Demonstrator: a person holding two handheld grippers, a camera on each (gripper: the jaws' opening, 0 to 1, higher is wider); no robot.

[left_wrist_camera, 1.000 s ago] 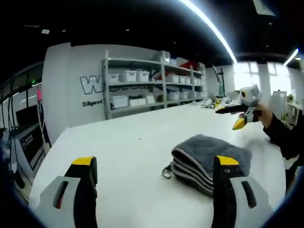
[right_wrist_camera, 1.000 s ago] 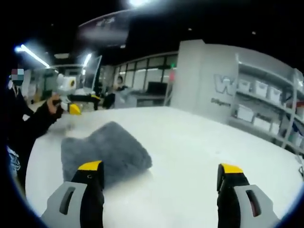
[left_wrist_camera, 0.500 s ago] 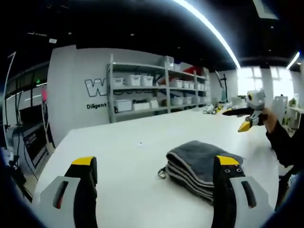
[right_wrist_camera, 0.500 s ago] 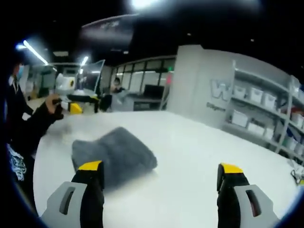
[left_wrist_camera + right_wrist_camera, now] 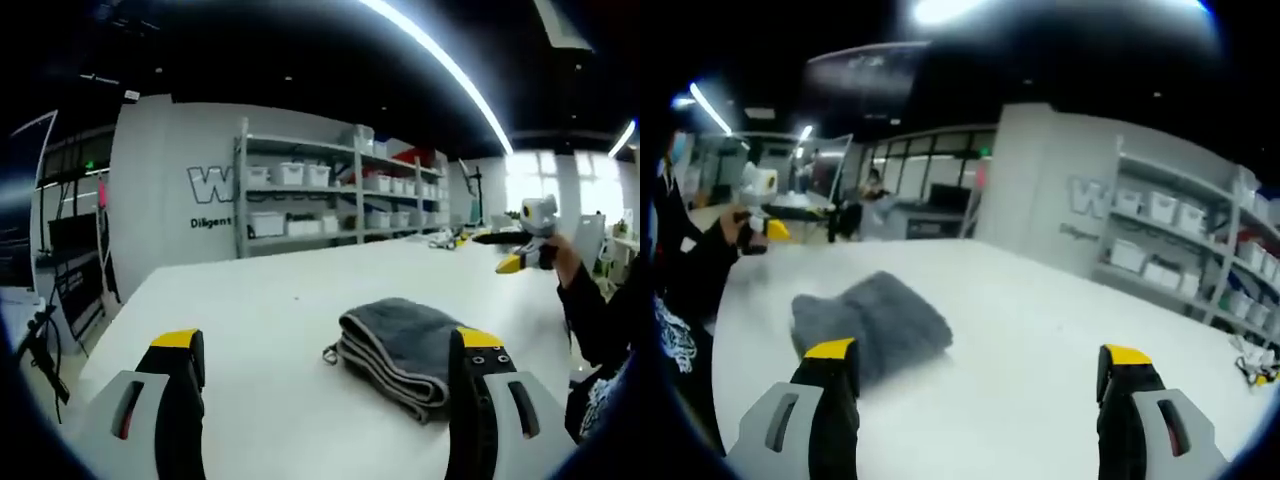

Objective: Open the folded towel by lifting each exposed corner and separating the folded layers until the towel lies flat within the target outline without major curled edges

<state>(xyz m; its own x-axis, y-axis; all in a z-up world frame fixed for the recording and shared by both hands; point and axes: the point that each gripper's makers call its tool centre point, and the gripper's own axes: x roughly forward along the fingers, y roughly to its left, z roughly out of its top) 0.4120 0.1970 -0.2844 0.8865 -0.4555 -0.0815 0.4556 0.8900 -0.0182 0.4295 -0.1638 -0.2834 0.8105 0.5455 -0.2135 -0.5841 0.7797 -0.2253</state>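
Note:
A grey towel [image 5: 392,343], folded into several stacked layers, lies on the white table [image 5: 270,330]. In the left gripper view my left gripper [image 5: 328,345] is open above the table, its right jaw overlapping the towel's near right edge. The right gripper [image 5: 518,256] shows far right in that view, held up in a hand. In the right gripper view the towel [image 5: 875,320] lies left of centre behind the left jaw. My right gripper [image 5: 978,355] is open and holds nothing. The left gripper [image 5: 770,226] appears at far left, held by a dark-sleeved hand.
Metal shelving [image 5: 330,190] with white bins stands against a grey wall behind the table. The person's dark sleeve [image 5: 590,300] reaches in at the right of the left gripper view. The table's far edge [image 5: 330,250] runs below the shelves. Desks and monitors [image 5: 930,200] stand behind.
Both cameras have shifted, so the towel sits a little lower and more left in the left gripper view. The towel itself has not moved. Both grippers stay open.

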